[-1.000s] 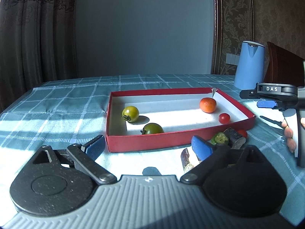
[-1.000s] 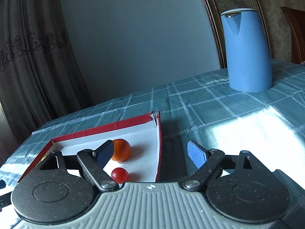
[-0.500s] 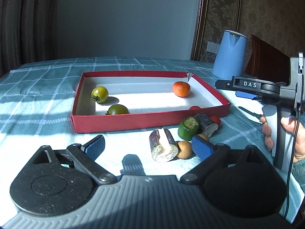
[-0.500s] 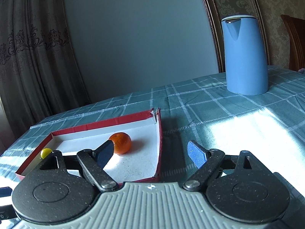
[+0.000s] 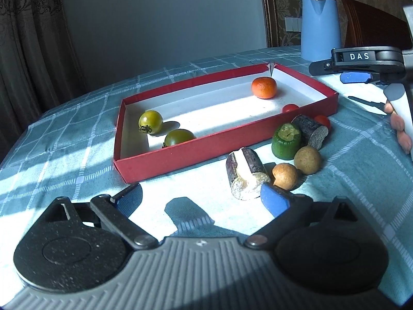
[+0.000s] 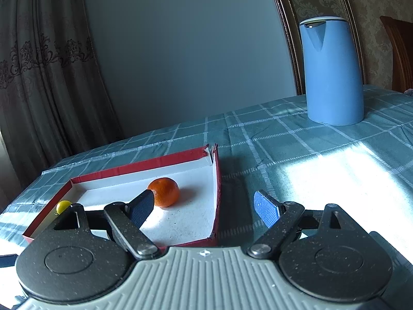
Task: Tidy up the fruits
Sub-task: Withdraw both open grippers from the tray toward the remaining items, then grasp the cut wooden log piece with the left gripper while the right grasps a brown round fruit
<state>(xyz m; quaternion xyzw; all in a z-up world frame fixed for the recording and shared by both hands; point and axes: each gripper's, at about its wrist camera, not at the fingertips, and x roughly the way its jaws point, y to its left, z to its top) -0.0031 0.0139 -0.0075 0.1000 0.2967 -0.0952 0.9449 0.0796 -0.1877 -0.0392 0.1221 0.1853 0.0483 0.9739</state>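
On the checked tablecloth (image 5: 64, 155) sits a red box (image 5: 180, 155) holding an orange mandarin (image 5: 264, 87), two green tomatoes (image 5: 150, 121) and a red cherry tomato (image 5: 289, 108). Just outside its near wall lie cut vegetable pieces (image 5: 245, 178) and two brown balls (image 5: 307, 160). The left gripper (image 5: 201, 201) and right gripper (image 6: 204, 206) both stand wide apart, holding nothing.

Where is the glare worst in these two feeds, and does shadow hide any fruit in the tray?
Left wrist view: sun washes out the red tray floor and the cloth by the left gripper; a green tomato sits half in the wall's shadow. Right wrist view: glare on the tablecloth; the orange stays clear.
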